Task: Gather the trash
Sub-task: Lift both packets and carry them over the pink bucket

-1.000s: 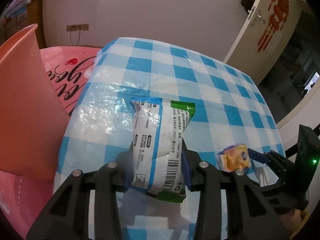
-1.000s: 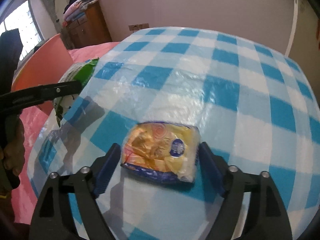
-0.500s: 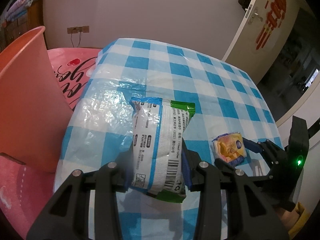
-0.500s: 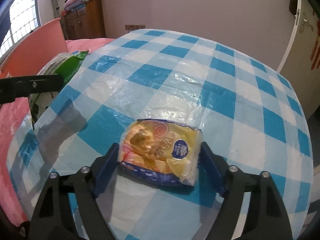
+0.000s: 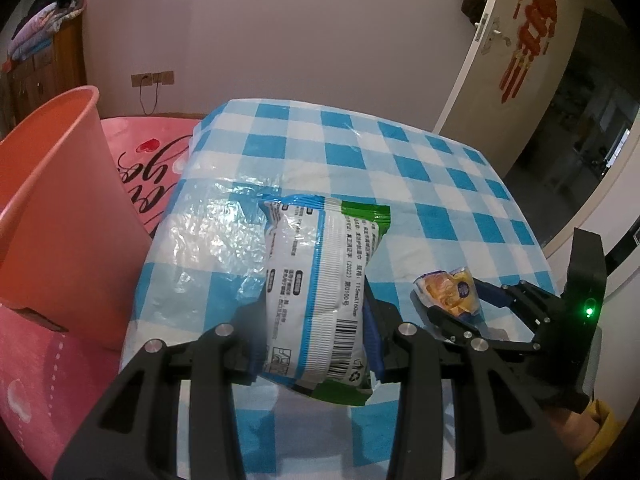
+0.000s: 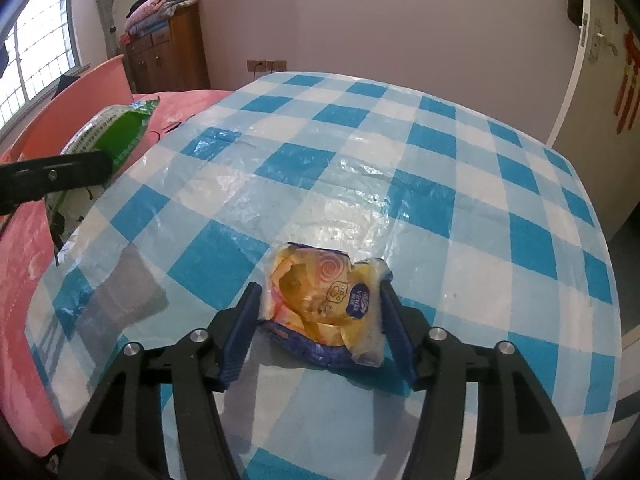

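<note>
Two grippers: left gripper [image 5: 316, 340] clamps white-green packet [image 5: 320, 296]; right gripper [image 6: 320, 320], jaws just closing, pinches yellow wrapper [image 6: 324, 300].

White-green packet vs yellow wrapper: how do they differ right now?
The white-green packet is larger and long; the yellow wrapper is small and crumpled. The packet hangs clear of the checked tablecloth in the left gripper; the wrapper sits on the cloth, squeezed as the right gripper has just been closing. Both are pinched between blue pads.
</note>
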Demonstrator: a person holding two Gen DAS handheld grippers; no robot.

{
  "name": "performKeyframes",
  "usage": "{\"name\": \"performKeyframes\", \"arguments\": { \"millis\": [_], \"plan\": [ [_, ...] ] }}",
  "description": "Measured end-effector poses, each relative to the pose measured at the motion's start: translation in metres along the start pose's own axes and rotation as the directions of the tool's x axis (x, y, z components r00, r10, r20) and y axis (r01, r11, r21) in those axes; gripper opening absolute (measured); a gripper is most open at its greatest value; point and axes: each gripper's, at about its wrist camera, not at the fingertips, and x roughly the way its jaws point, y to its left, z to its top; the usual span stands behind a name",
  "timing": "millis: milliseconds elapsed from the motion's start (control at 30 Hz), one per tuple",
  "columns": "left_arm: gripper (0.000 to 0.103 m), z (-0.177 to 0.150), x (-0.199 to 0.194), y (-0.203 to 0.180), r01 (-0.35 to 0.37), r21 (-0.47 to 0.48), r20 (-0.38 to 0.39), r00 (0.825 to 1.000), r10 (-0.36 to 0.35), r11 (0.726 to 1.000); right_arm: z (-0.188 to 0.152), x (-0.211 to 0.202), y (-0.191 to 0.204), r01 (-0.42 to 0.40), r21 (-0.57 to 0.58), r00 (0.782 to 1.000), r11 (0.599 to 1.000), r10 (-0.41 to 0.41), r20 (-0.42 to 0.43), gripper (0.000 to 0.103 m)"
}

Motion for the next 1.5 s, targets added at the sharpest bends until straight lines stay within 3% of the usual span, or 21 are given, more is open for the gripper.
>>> {"name": "performKeyframes", "arguments": {
  "millis": [400,800,1200,1500],
  "plan": [
    [0.041,-0.001,-0.014,0.001,0.007,0.006,0.028,1.0,-0.007,1.0,-0.005,-0.015,-0.01,-0.02,0.051,1.0,0.998,0.02,0.003,0.055],
    [0.041,0.012,-0.038,0.005,0.002,0.016,0.091,0.996,-0.004,1.0,0.016,-0.039,-0.002,-0.039,0.042,0.998,0.998,0.037,0.054,0.055],
    [0.041,0.048,-0.075,0.027,-0.047,0.007,0.205,0.978,0.044,0.999,0.069,-0.072,0.03,-0.113,-0.02,0.984,0.993,0.114,0.137,0.055],
    [0.041,0.066,-0.111,0.067,-0.14,-0.043,0.276,0.95,0.146,0.989,0.128,-0.082,0.085,-0.233,-0.124,0.95,0.965,0.253,0.182,0.055]
  ]
}}
